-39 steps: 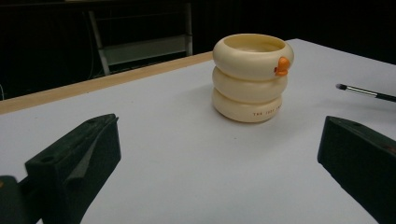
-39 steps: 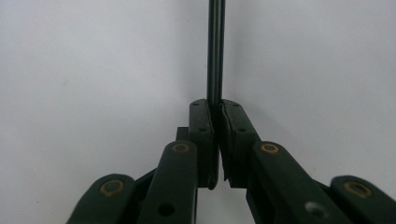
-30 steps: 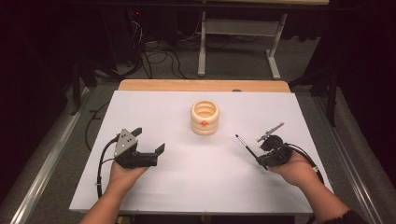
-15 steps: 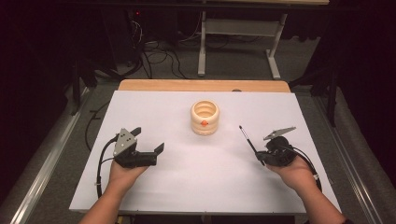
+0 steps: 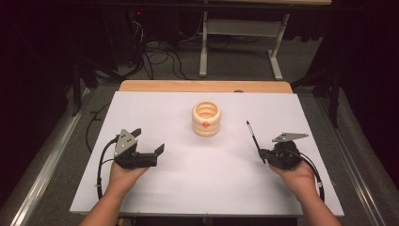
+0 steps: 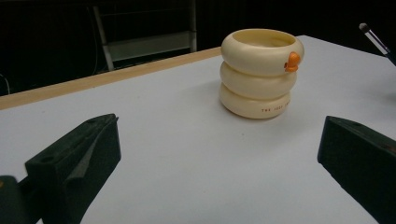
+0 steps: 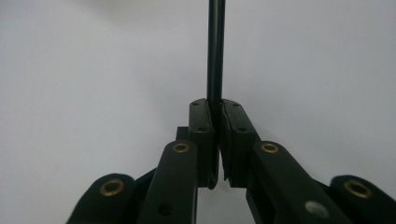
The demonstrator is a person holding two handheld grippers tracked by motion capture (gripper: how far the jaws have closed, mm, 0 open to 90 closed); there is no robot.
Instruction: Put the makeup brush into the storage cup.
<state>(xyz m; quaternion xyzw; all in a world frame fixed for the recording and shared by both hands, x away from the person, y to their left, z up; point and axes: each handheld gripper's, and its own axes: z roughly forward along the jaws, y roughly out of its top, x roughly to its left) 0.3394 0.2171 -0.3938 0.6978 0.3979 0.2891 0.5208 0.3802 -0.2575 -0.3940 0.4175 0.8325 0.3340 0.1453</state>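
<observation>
Between the fingers [image 7: 201,123] of the right gripper [image 7: 216,140] a thin black brush [image 7: 215,51] is clamped near its lower end; the pads are seen pressed flat against the handle from both sides, with no gap left. In the high view the same brush [image 5: 253,140] is carried slanted, its tip raised up and away from the right gripper [image 5: 263,157], above the white desk [image 5: 188,193] and well apart from everything else on it. The small bristle end [image 6: 364,27] can be made out at the top right edge of the left gripper view.

The fingers [image 6: 77,158] of the left gripper [image 6: 219,186] are spread wide and nothing is held between them; bare desk is seen in the gap. That left gripper [image 5: 148,155] is rested low near the front left of the desk, aimed toward the middle.

A cream cup [image 5: 206,118] built like three stacked rings, with a small orange knob at its rim, stands upright near the middle of the desk, toward the far edge, between the two grippers and touched by neither. Its mouth is open and appears empty.

As a judgement: the pick-up of the brush is done. What seems left is the carry across to the cup, the lowering of the brush into its mouth, and the release. The cup may need steadying by the free gripper.
</observation>
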